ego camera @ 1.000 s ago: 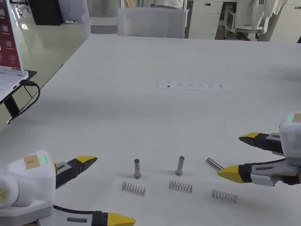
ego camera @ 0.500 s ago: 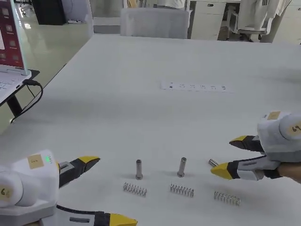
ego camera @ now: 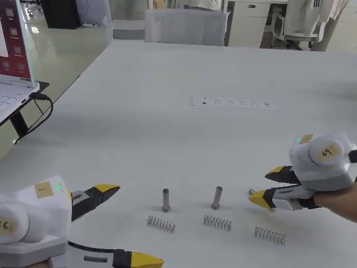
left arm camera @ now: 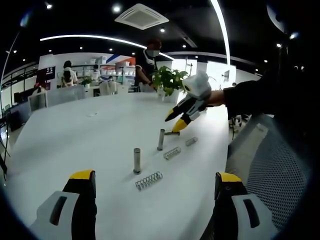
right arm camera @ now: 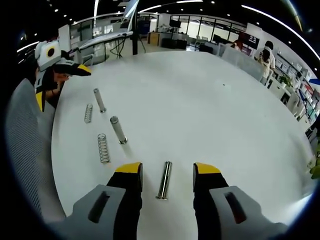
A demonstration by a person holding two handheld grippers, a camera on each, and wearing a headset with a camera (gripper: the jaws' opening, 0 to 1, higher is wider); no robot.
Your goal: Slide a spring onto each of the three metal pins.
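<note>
Right gripper (ego camera: 261,187), fingers spread, straddles the lying pin (right arm camera: 164,180).
Two upright pins (ego camera: 165,200) (ego camera: 217,197) stand left of it, three springs (ego camera: 161,224) (ego camera: 217,223) (ego camera: 270,235) nearer; left gripper (ego camera: 131,224) also gapes.

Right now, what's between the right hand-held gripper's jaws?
The lying pin, touching neither jaw of the open right hand-held gripper; seen in the right gripper view.

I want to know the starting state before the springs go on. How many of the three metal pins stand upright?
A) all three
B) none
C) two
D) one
C: the left pin and the middle pin stand upright, while the third pin lies flat between the open jaws of the right gripper.
</note>
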